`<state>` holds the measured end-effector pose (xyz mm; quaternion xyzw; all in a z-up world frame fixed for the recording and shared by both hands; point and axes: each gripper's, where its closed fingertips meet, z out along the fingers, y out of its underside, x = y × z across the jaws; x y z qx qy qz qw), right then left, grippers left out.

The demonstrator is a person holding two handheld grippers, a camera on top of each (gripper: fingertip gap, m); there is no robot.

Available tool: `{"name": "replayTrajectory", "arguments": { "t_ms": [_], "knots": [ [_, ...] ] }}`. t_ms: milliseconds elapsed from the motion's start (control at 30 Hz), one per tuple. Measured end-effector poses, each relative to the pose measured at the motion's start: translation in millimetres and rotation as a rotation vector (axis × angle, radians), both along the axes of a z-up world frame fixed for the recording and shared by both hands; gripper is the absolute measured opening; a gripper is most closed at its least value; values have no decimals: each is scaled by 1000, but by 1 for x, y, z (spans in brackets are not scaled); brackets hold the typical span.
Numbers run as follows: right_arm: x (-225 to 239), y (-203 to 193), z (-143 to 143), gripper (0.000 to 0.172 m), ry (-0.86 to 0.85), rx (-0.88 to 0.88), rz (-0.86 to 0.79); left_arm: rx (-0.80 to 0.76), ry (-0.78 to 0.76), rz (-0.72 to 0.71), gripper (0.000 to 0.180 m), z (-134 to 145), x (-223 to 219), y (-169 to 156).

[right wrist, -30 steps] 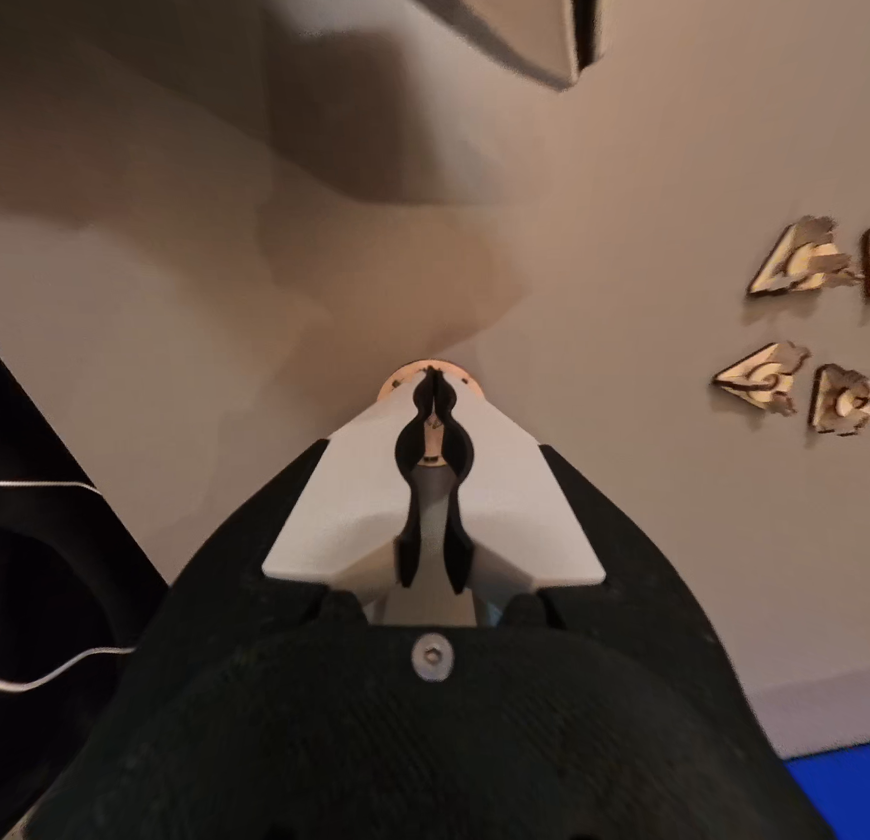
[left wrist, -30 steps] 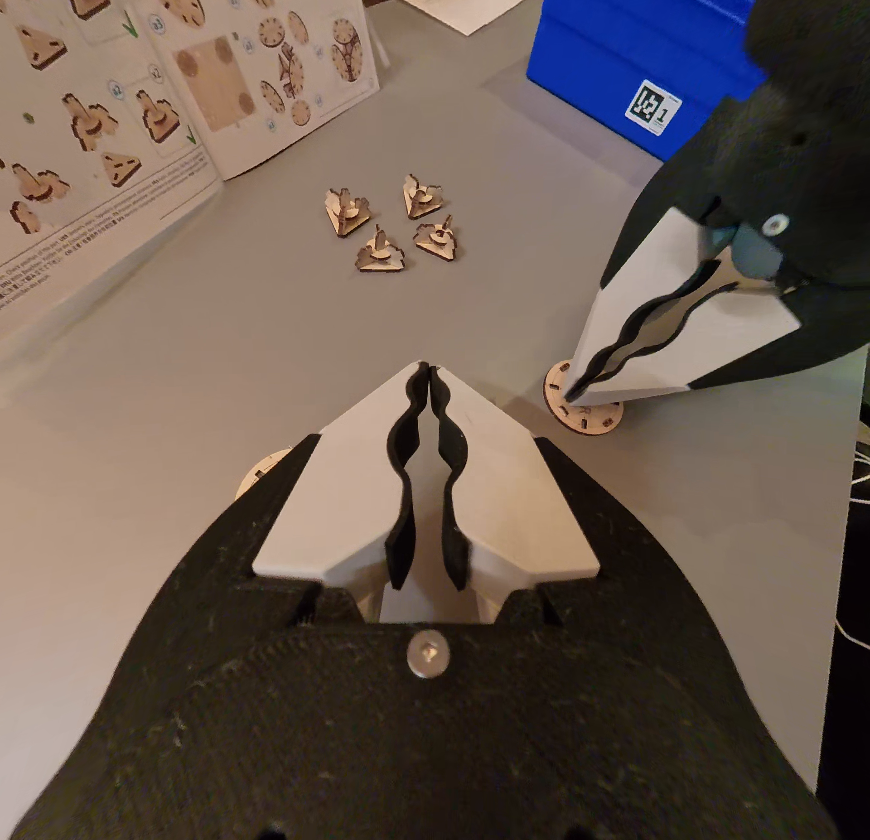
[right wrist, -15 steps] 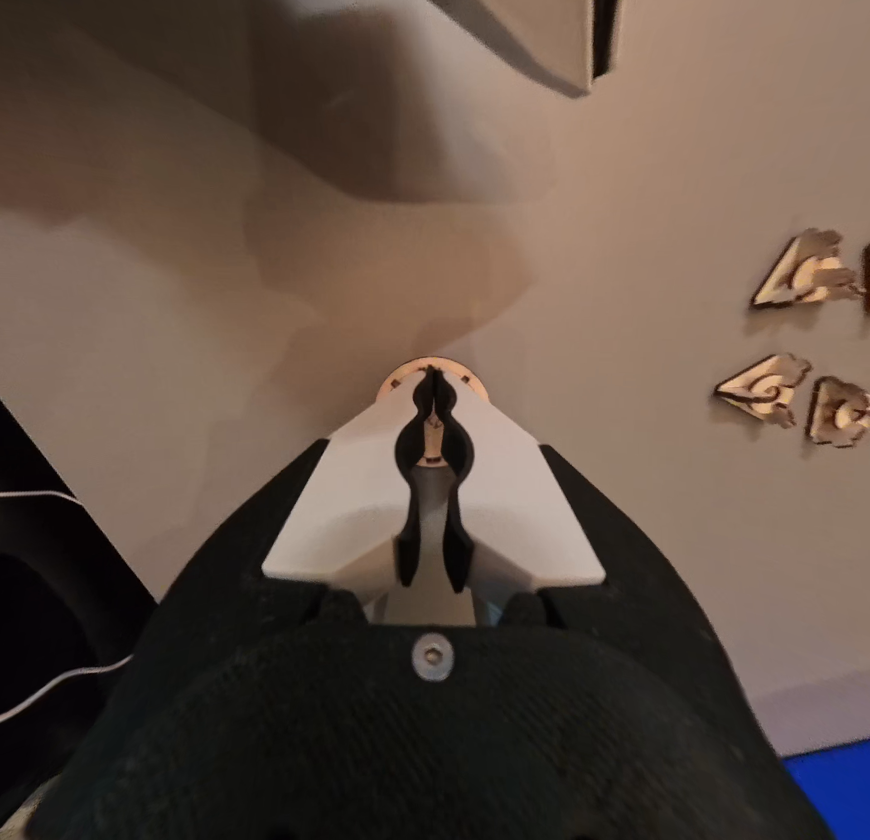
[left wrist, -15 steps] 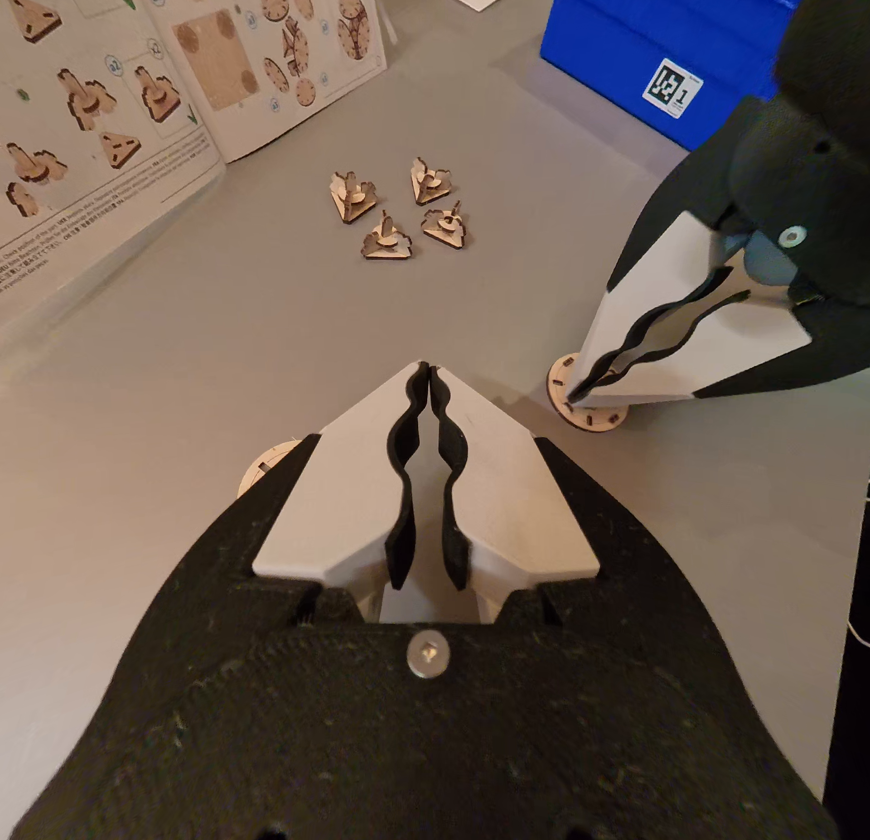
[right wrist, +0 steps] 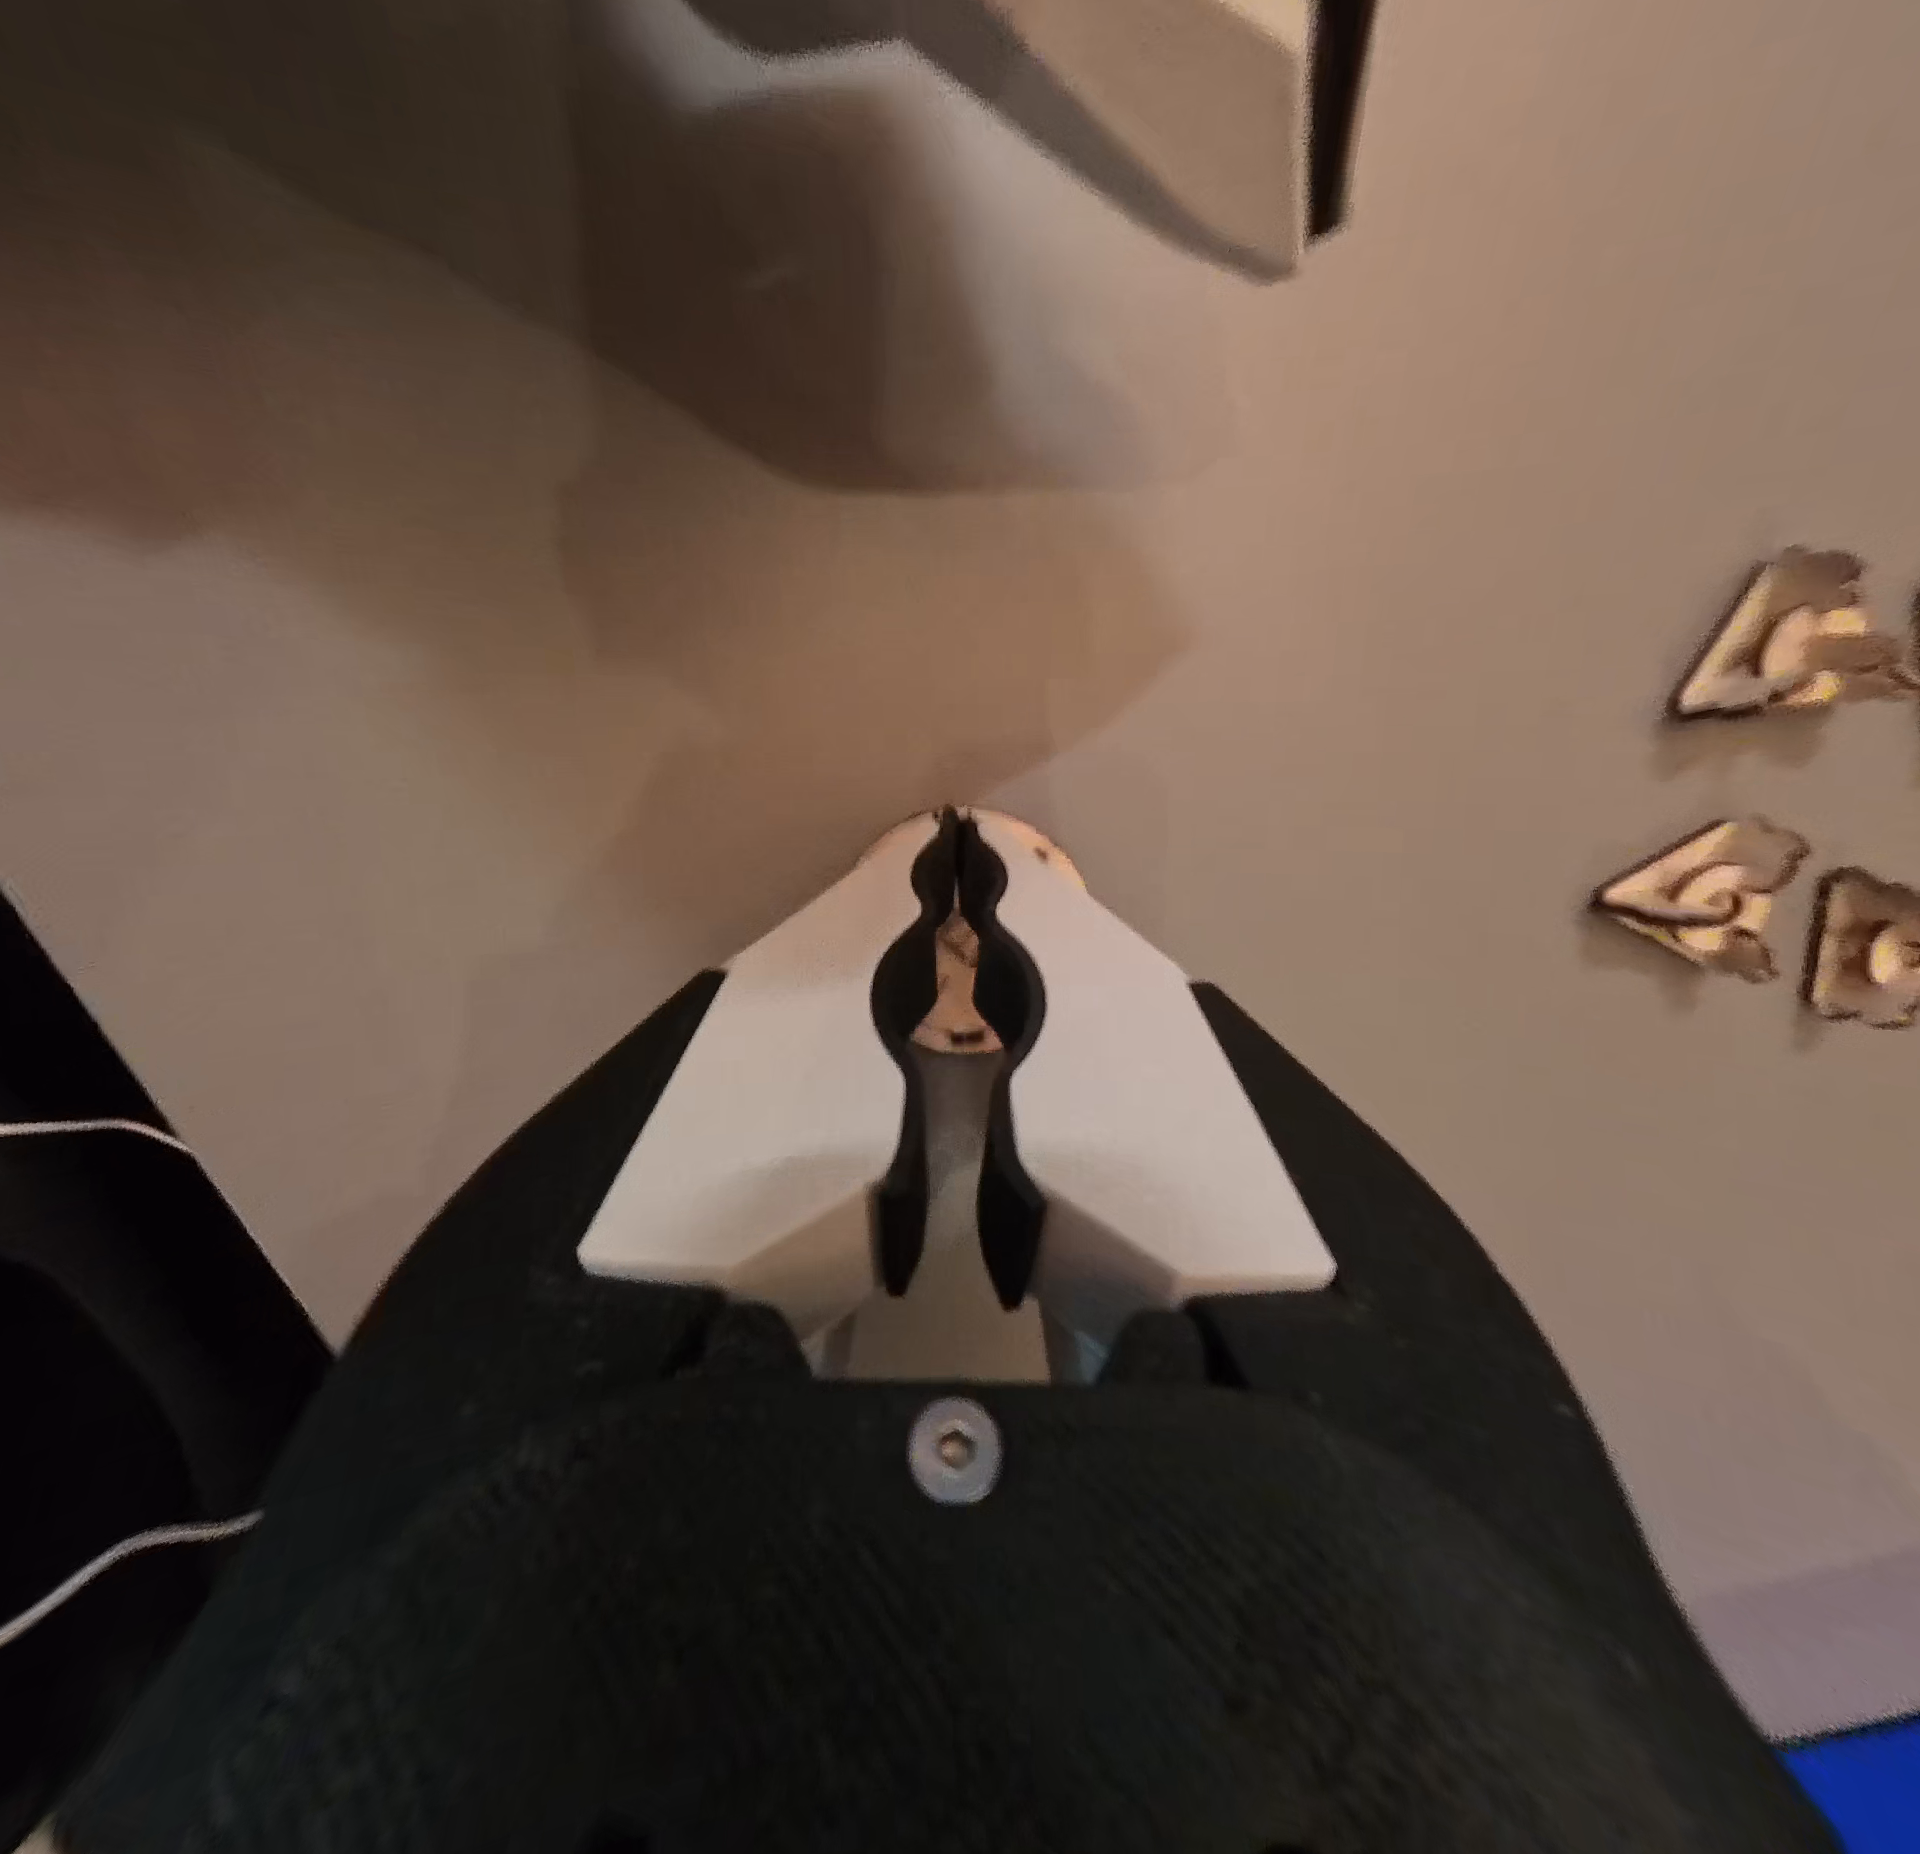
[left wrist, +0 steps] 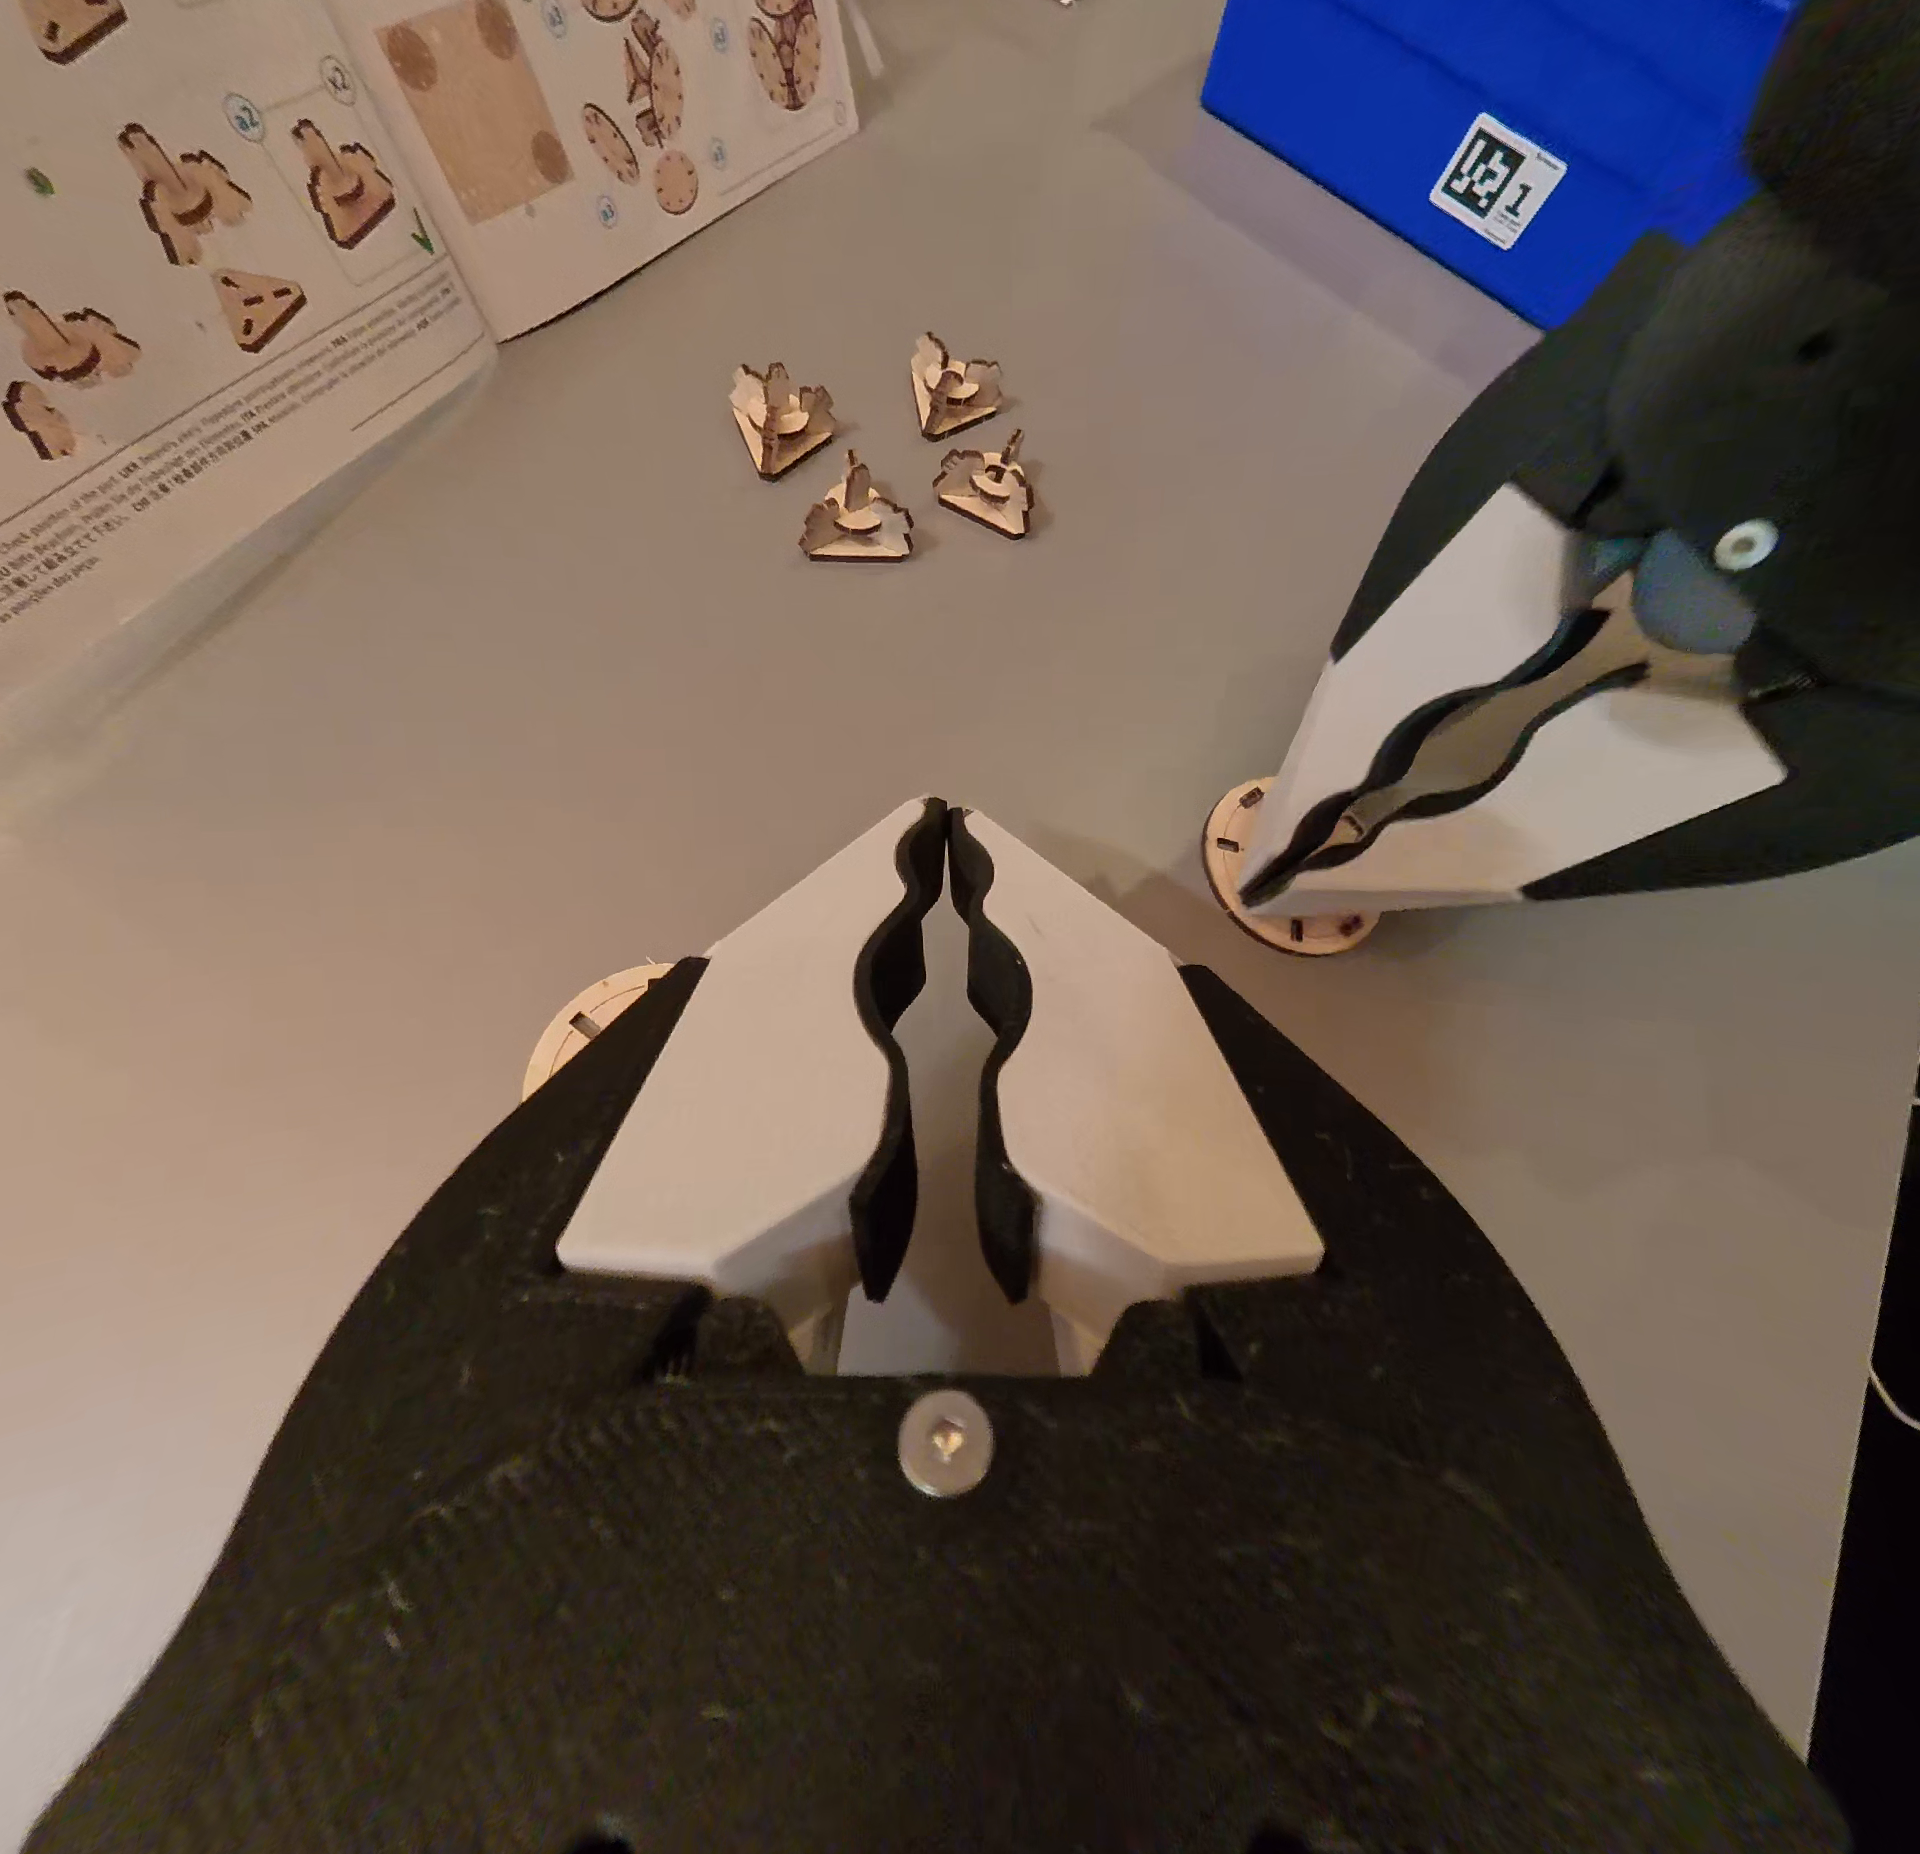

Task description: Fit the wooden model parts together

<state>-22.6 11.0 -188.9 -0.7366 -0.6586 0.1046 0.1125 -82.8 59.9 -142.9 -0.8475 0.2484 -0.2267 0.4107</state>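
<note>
My left gripper [left wrist: 940, 817] is shut and hovers over the grey table [left wrist: 520, 765]. A round wooden disc [left wrist: 582, 1025] lies on the table, half hidden under its left finger. My right gripper [left wrist: 1257, 890] is shut and points steeply down, with its tips resting on a second slotted wooden disc [left wrist: 1309, 926] that lies flat. In the right wrist view the right gripper [right wrist: 954, 828] is shut and that disc [right wrist: 1049, 859] shows just past the tips. Several small triangular wooden assemblies [left wrist: 883, 454] stand farther out on the table, and they also show in the right wrist view [right wrist: 1694, 890].
An open instruction booklet [left wrist: 312, 194] lies at the far left. A blue bin [left wrist: 1455, 38] with a white tag [left wrist: 1496, 183] stands at the far right. The table's right edge [left wrist: 1860, 1285] drops to a dark area with a thin cable. Measured from the fingertips, the round wooden disc [left wrist: 582, 1025] is 9 centimetres or so from the left gripper and 15 centimetres from the right.
Both grippers stay shut. The left gripper has drifted slightly. The right gripper's tips have shifted a little farther over the disc, so less of its rim shows ahead of them.
</note>
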Motion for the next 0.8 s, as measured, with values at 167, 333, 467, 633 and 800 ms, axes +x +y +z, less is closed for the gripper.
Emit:
{"name": "replayTrajectory", "arguments": {
  "t_ms": [167,333,467,633,800],
  "knots": [
    [0,6,16,0,38,22,-25,-4,-1,4,0,0,-1,0],
    [7,10,17,0,36,55,-42,-3,6,-6,0,-1,1,-1],
    [20,19,28,0,84,70,-104,-7,-28,-80,0,2,12,-9],
    [41,21,36,0,133,79,-162,20,-71,-352,38,9,56,-46],
    [48,14,37,0,187,77,-174,-2,-23,-379,78,-7,82,-56]
  ]
}}
